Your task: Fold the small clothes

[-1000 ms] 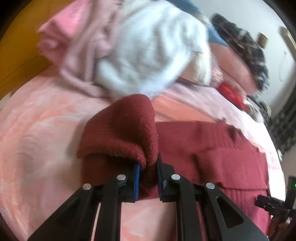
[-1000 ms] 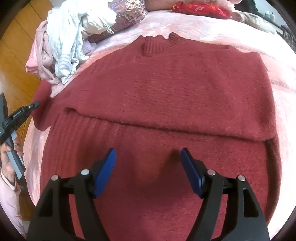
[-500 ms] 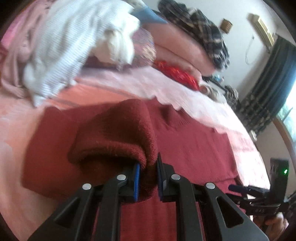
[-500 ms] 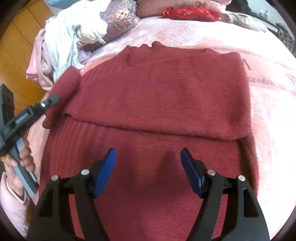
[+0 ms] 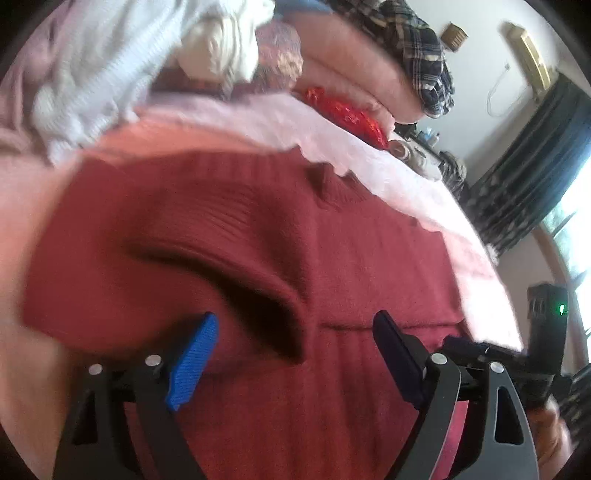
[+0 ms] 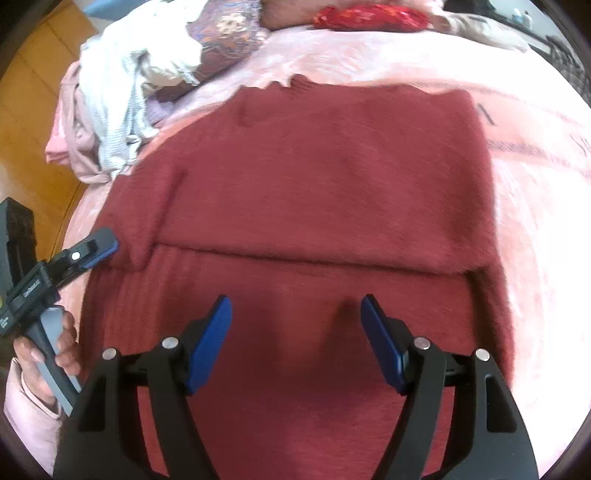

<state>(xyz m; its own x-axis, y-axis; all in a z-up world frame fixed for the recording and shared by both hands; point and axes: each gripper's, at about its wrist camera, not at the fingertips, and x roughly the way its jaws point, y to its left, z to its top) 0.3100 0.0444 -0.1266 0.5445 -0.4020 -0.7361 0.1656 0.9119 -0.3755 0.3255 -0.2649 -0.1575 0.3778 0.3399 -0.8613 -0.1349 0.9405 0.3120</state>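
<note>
1. Lying at the far left edge of the pink bedspread (image 6: 535, 229), a heap of white and pale pink clothes (image 6: 110, 96) sits just beside the dark red knitted sweater (image 6: 332, 177).
2. Gripped by a person's hand (image 6: 48, 354) in a pale pink sleeve (image 6: 26, 417), the left gripper (image 5: 295, 354) has just been opening; its blue-padded jaws now stand wide apart, with the folded-in sleeve (image 5: 207, 236) of the sweater lying loose just ahead of them, pressed by neither pad.
3. That sleeve rests across the sweater's left side as a soft hump; its edge looks blurred, so whether it lies quite flat is hard to say.
4. Spread over the middle of the bed, the sweater lies with its ribbed collar (image 6: 299, 83) at the far side and a straight fold line running across its body.
5. Hovering over the near half of the sweater, the right gripper (image 6: 295, 339) has its jaws apart with only flat knit below them.
6. Beyond the collar lie a patterned cushion (image 6: 225, 29) and a bright red bundle (image 6: 369, 16).
</note>
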